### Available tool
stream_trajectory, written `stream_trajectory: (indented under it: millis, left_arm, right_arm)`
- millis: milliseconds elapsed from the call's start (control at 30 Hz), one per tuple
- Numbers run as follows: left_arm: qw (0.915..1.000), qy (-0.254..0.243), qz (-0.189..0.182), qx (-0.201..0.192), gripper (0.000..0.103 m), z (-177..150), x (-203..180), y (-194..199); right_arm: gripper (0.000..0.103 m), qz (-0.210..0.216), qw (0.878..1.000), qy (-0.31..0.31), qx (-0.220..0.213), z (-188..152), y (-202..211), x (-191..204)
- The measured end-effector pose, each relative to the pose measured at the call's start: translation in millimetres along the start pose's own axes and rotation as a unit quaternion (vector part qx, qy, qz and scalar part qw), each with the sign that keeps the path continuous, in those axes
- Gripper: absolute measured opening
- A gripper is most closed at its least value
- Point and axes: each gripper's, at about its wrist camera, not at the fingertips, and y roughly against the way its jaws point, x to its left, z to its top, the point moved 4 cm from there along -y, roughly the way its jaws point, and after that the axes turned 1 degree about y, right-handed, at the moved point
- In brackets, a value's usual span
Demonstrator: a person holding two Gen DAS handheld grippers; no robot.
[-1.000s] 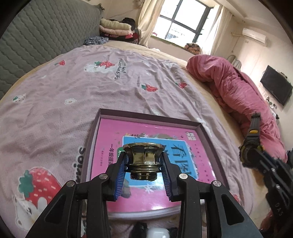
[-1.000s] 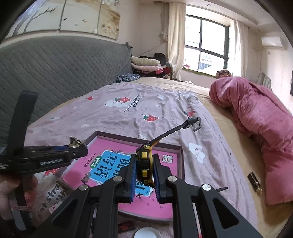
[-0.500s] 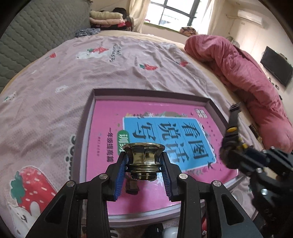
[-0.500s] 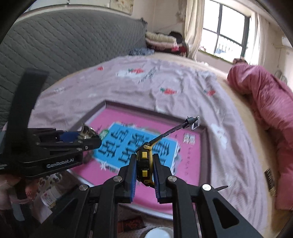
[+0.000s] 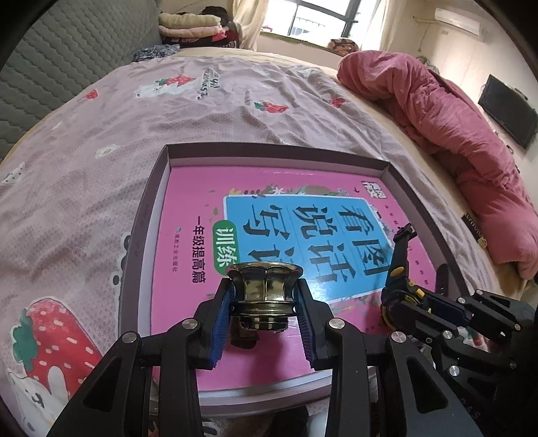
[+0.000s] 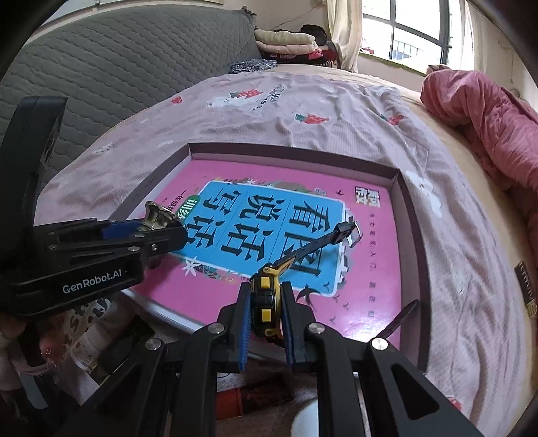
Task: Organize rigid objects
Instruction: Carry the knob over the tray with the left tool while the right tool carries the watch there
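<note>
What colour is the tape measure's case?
The tape measure has a black case with yellow trim and buttons, clearest in the right wrist view.

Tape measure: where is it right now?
The tape measure is clamped in the right gripper, over the near right part of the pink book in the shallow box, its strap pointing away.

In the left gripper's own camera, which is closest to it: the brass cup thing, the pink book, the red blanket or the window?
1. Brass cup: between the left gripper's fingers.
2. Pink book: just below, inside the box.
3. Red blanket: heaped on the bed's right side.
4. Window: back wall.
</note>
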Motion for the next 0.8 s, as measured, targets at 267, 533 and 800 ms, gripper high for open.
stream_trajectory:
  millis: [267,533,800]
  left_arm:
    - [0.9999,0.006,0.006,0.011,0.038,-3.0,6.2,-5.1]
    - [0.9999,-0.002,0.006,0.013,0.038,-2.7,5.3,-6.5]
    - [0.9998,-0.005,0.019,0.004,0.038,-2.9,8.2,-6.0]
  right_arm:
    - [0.017,0.007,1.0,0.02,0.0,7.1,-7.0,13.8]
    - [0.018,0.015,1.0,-0.015,0.007,3.3,-3.5,0.7]
    - [0.045,-0.036,0.999,-0.02,0.006,1.2,-2.0,-11.4]
